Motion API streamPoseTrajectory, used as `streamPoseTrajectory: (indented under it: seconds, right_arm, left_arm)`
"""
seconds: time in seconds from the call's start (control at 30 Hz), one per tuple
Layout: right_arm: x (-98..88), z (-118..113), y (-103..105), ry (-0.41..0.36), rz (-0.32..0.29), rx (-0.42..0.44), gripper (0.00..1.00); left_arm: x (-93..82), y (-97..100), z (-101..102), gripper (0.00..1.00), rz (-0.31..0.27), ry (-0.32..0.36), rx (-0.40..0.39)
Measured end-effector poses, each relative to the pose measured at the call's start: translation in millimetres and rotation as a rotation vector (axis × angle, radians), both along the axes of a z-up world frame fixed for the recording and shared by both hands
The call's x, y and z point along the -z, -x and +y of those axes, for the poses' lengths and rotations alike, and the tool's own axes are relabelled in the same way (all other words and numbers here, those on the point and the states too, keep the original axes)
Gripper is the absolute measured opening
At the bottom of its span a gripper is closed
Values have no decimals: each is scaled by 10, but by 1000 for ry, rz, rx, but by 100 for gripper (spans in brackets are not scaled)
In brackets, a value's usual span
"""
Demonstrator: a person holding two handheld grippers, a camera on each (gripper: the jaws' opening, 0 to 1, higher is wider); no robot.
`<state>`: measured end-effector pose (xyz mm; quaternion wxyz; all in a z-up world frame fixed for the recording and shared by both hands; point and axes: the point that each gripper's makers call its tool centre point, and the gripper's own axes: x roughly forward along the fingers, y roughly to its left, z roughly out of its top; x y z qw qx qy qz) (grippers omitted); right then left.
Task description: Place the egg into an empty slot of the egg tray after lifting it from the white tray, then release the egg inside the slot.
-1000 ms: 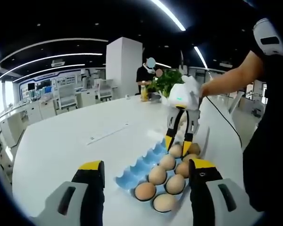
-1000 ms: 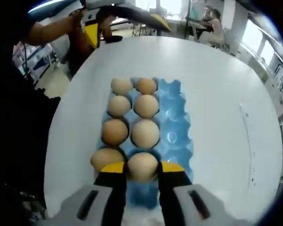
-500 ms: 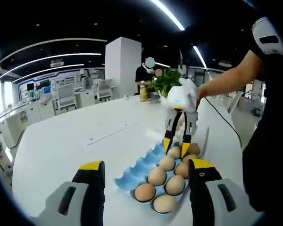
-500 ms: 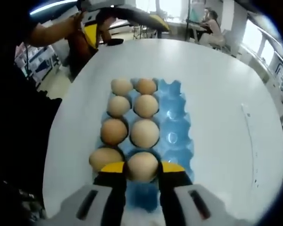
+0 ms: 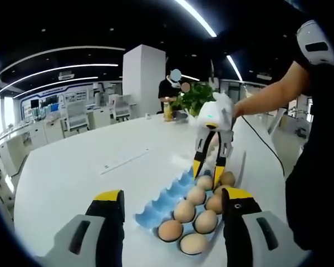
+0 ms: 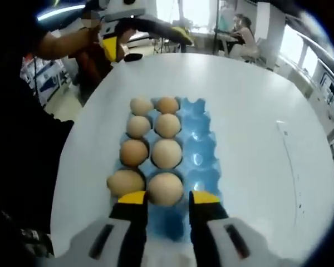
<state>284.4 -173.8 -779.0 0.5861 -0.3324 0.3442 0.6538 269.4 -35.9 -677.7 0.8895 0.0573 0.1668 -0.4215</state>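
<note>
I am standing over a broad white worktop (image 6: 256, 144), which is carrying the blue egg tray (image 6: 197, 161). In the right gripper view the tray is holding 2 rows of 4 eggs, 8 in all, while the third row on the blue side is sitting empty. I cannot make out the white tray named in the task.

My right gripper (image 6: 166, 198) is hovering at the near end of the tray. Its jaws are standing apart, flanking the nearest egg (image 6: 165, 188), which is resting in its slot; I cannot tell whether the yellow tips are touching the shell, but a gap is showing on each side. I judge the release to be done or nearly so. In the left gripper view this same gripper (image 5: 209, 168) is hanging just above the far end of the tray.

My left gripper (image 5: 172, 201) is idling at the opposite end, jaws wide apart and holding nothing.

Risks from here: if I am lifting away at a tilt, a jaw tip may be catching the egg and rolling it out of its slot or against its neighbour (image 6: 125, 182), which sits just beside the left jaw. A sideways withdrawal could also be dragging the light tray across the worktop.
</note>
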Motion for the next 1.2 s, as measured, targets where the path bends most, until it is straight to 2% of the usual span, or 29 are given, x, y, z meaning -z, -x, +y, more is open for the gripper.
streamPoseTrajectory:
  seconds: [0.23, 0.57, 0.93, 1.2]
  right_arm:
    - [-33, -214, -19, -21, 7, 65, 28]
    - [-25, -494, -13, -12, 7, 127, 28]
    - [68, -1109, 22, 57, 2, 213, 27]
    - [43, -1564, -38, 87, -15, 306, 27]
  left_arm:
    - [13, 6, -15, 72, 3, -3, 3]
    - [3, 8, -38, 72, 0, -5, 5]
    - [8, 17, -68, 72, 5, -12, 11]
    - [4, 13, -99, 72, 4, -15, 16]
